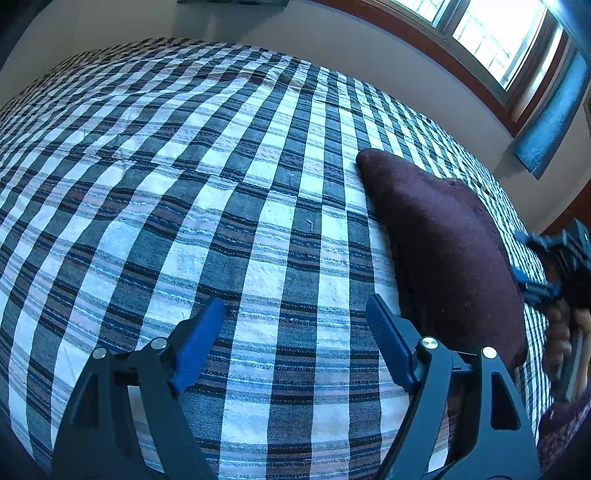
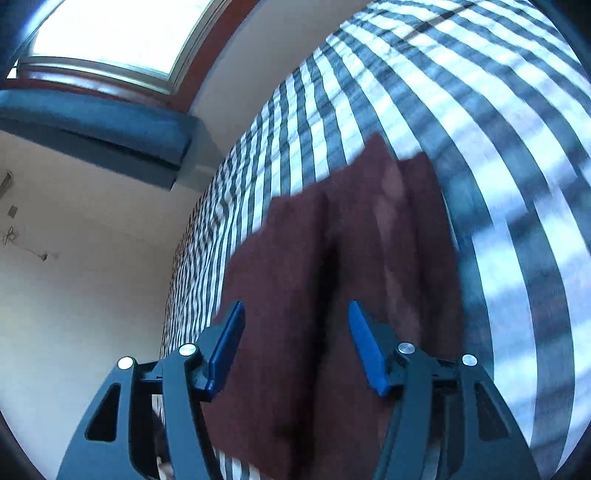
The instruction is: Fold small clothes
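A dark maroon cloth (image 1: 443, 251) lies folded on the checked bedspread (image 1: 184, 184), to the right of my left gripper (image 1: 295, 300). That gripper hovers open over bare bedspread with nothing between its blue pads. In the right wrist view the same maroon cloth (image 2: 332, 258) fills the middle, blurred, with a dark crease down it. My right gripper (image 2: 296, 304) stands open just above the cloth's near part, and its pads do not press on the fabric. In the left wrist view the right gripper's blurred fingers (image 1: 532, 284) and the person's hand (image 1: 561, 332) sit at the cloth's right edge.
The bed runs up to a pale wall (image 1: 332, 33) with a wood-framed window (image 1: 498, 44) and a blue curtain (image 1: 554, 122). Past the bed's left edge in the right wrist view is pale wall (image 2: 74, 277). A patterned purple fabric (image 1: 561, 424) shows at the lower right.
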The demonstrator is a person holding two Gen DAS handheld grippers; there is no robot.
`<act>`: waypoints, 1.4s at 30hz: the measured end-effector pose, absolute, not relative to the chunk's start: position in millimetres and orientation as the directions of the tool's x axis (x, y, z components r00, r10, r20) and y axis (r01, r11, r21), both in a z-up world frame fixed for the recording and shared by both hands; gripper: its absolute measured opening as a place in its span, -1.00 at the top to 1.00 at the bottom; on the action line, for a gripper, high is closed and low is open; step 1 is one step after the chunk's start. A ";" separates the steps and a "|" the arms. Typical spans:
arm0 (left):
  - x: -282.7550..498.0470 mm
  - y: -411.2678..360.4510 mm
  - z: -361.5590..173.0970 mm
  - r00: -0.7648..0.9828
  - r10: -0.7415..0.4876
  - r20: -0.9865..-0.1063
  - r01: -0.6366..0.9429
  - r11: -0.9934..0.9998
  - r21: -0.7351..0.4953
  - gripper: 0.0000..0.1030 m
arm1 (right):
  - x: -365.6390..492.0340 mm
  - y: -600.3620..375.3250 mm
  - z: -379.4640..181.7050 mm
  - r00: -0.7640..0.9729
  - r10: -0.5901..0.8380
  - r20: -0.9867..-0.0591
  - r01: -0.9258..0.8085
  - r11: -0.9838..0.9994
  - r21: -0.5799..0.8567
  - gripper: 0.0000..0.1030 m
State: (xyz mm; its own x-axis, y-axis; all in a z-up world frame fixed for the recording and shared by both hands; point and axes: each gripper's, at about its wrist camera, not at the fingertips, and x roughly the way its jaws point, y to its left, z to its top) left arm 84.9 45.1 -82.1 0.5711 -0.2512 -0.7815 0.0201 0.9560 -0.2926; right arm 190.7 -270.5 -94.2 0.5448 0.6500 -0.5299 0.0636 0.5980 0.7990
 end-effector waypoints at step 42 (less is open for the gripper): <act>79.1 36.0 -86.0 0.578 -0.229 -0.783 0.066 0.970 -0.235 -0.69 | 153.1 -259.0 -70.9 0.558 0.629 -0.541 -0.040 0.672 0.740 -0.14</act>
